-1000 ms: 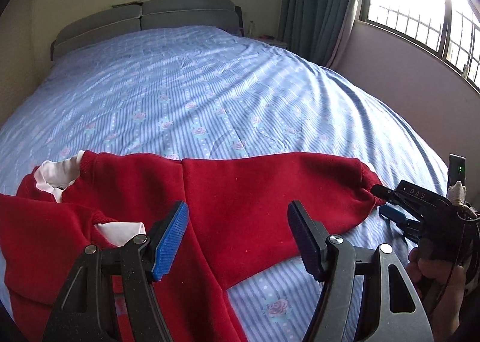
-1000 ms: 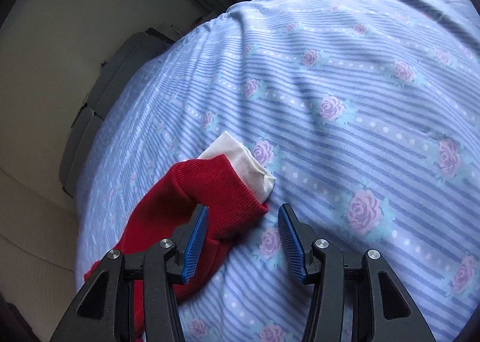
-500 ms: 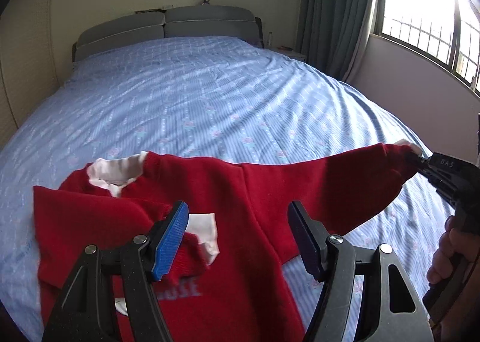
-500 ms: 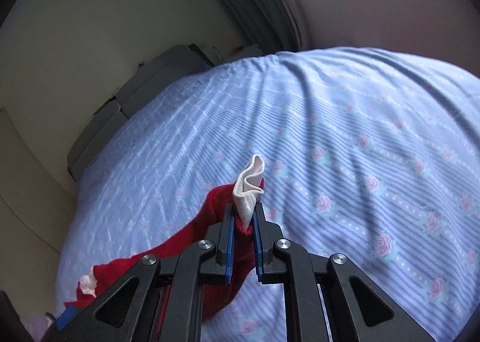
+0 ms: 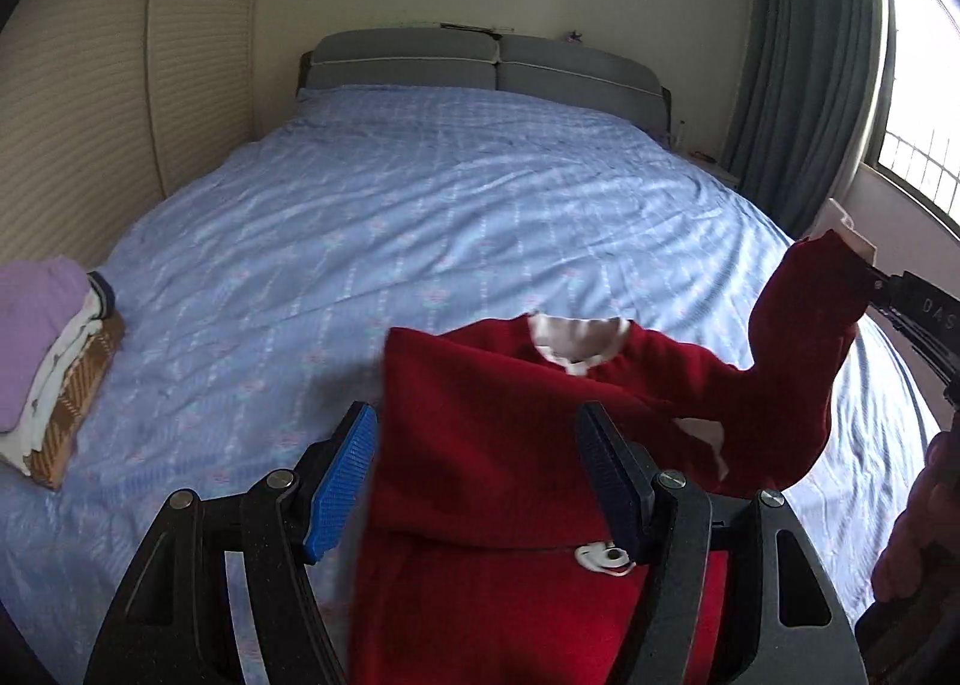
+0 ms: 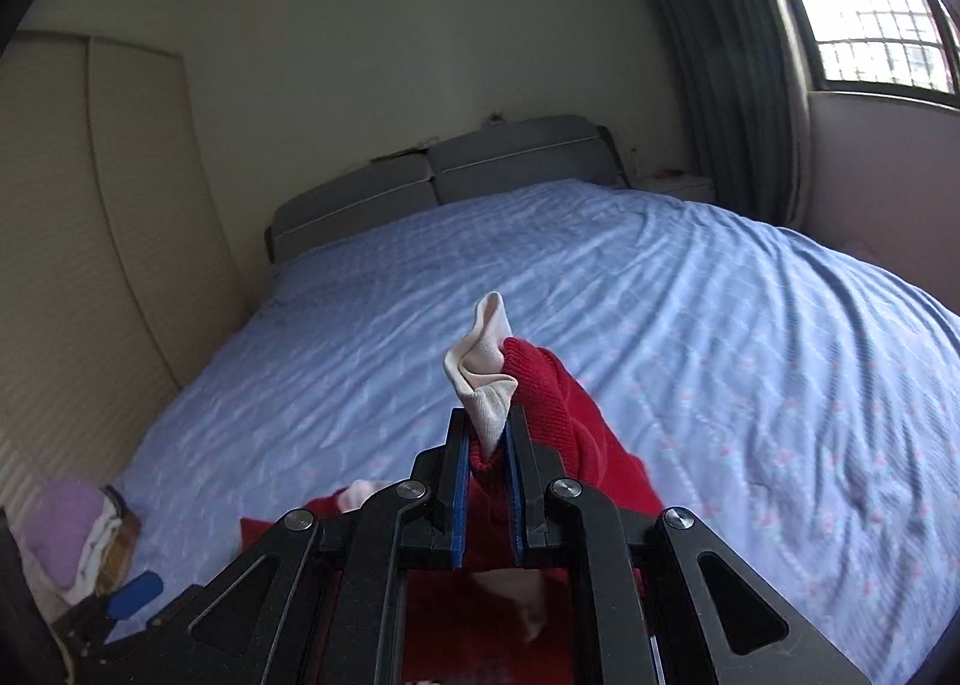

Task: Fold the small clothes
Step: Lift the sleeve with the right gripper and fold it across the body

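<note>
A small red sweater (image 5: pixel 498 445) with a white collar lies on the blue floral bed, its left part folded over the body. My left gripper (image 5: pixel 480 469) is open and empty, hovering just above the sweater's body. My right gripper (image 6: pixel 487 445) is shut on the sweater's right sleeve cuff (image 6: pixel 486 367), red knit with a white inner cuff, and holds it lifted above the bed. In the left wrist view the raised sleeve (image 5: pixel 804 337) arches up at the right to the right gripper (image 5: pixel 870 277).
A stack of folded clothes (image 5: pixel 48 361), purple on top, sits at the bed's left edge; it also shows in the right wrist view (image 6: pixel 78 535). A grey headboard (image 5: pixel 480 60) is at the far end. Curtain and window (image 5: pixel 912 144) stand at the right.
My right gripper closed on the sleeve cuff and lifted it up and inward. The left part of the sweater now lies folded over the body. My left gripper stayed open.
</note>
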A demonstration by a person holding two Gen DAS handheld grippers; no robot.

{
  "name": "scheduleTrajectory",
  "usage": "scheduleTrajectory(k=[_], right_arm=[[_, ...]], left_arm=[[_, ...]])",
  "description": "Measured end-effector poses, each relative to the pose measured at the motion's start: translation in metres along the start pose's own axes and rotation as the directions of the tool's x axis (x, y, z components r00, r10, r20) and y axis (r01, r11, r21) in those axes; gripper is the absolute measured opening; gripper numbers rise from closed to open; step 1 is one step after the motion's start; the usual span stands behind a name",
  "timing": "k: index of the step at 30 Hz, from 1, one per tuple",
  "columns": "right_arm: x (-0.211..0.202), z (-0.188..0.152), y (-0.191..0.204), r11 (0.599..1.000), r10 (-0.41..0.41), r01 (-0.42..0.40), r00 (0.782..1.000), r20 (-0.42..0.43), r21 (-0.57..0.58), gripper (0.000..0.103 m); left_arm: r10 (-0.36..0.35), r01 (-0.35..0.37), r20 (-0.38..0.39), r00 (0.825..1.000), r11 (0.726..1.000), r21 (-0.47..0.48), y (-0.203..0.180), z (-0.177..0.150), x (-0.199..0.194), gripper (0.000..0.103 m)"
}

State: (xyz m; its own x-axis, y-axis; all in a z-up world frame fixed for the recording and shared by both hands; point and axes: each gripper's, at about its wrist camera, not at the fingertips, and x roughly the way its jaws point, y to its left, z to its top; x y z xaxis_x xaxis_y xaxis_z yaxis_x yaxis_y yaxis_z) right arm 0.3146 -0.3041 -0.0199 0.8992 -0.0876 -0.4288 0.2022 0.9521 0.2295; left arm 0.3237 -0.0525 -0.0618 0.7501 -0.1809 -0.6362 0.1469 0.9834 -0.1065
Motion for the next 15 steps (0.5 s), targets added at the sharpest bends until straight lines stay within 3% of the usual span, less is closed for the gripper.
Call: scheduleTrajectory(k=[4, 9, 15], right_arm=[[0.034, -0.034, 0.07, 0.995, 0.054, -0.06, 0.996, -0.076, -0.082, 0.012], [0.064, -0.082, 0.129, 0.979, 0.077, -0.105, 0.984, -0.163, -0.174, 0.012], [0.096, -0.14, 0.149, 0.96, 0.042, -0.113, 0.962, -0.269, -0.254, 0.012]], left_arm=[[0.042, -0.042, 0.003, 0.999, 0.999, -0.021, 0.043, -0.007, -0.006, 0.068], [0.069, -0.07, -0.018, 0.997, 0.995, -0.065, 0.081, -0.02, -0.003, 0.068], [0.061, -0.065, -0.051, 0.997, 0.994, -0.084, 0.104, -0.038, 0.01, 0.068]])
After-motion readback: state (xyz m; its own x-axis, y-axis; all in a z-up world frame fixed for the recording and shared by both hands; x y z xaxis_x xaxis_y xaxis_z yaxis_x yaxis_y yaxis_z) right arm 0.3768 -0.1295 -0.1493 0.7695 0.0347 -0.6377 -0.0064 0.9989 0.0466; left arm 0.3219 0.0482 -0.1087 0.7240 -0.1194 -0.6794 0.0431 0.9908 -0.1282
